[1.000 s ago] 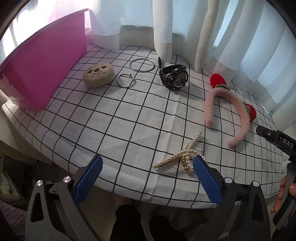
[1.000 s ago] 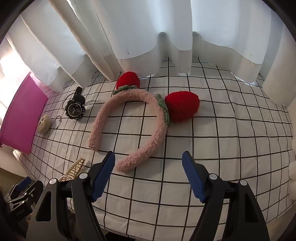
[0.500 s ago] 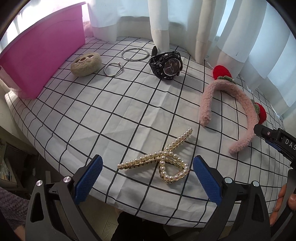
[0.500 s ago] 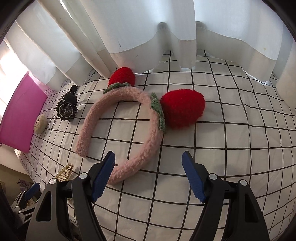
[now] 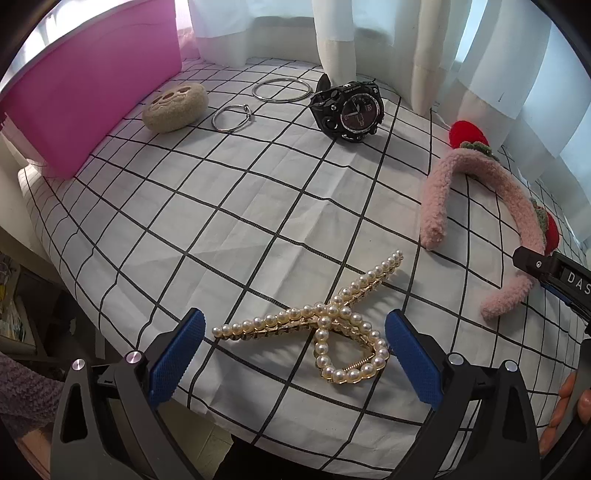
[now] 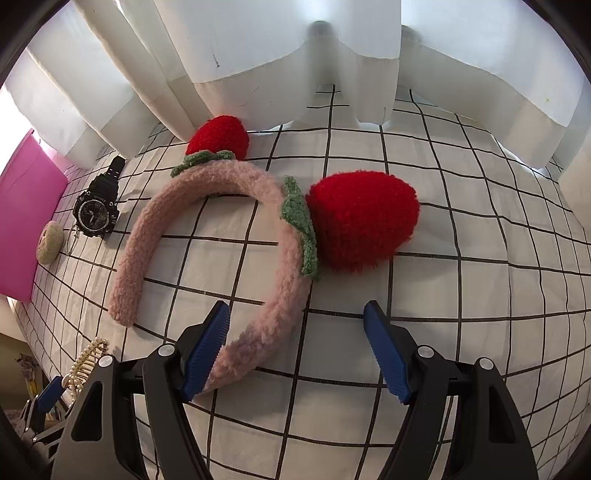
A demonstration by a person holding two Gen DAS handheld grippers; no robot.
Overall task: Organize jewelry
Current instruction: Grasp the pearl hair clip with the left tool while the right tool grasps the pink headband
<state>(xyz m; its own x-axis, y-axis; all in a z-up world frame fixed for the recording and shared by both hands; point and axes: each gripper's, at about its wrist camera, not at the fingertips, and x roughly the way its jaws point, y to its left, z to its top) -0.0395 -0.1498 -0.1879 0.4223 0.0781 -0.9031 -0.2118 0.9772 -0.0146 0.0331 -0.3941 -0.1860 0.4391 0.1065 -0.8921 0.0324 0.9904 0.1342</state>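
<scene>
Counts: two rings point(image 5: 281, 89), one watch point(image 5: 349, 112), one headband point(image 6: 207, 236) (pink, two red berries), one pearl clip point(image 5: 325, 325). Left gripper point(image 5: 295, 360) and right gripper point(image 6: 295, 352) both spread wide, holding nothing.

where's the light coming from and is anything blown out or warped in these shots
Left wrist view: backlit curtains washed out, pearl clip shadowed underneath, grid tablecloth bulging with fisheye. Right wrist view: bright curtains again, headband sharp, lines bowing near edges.
</scene>
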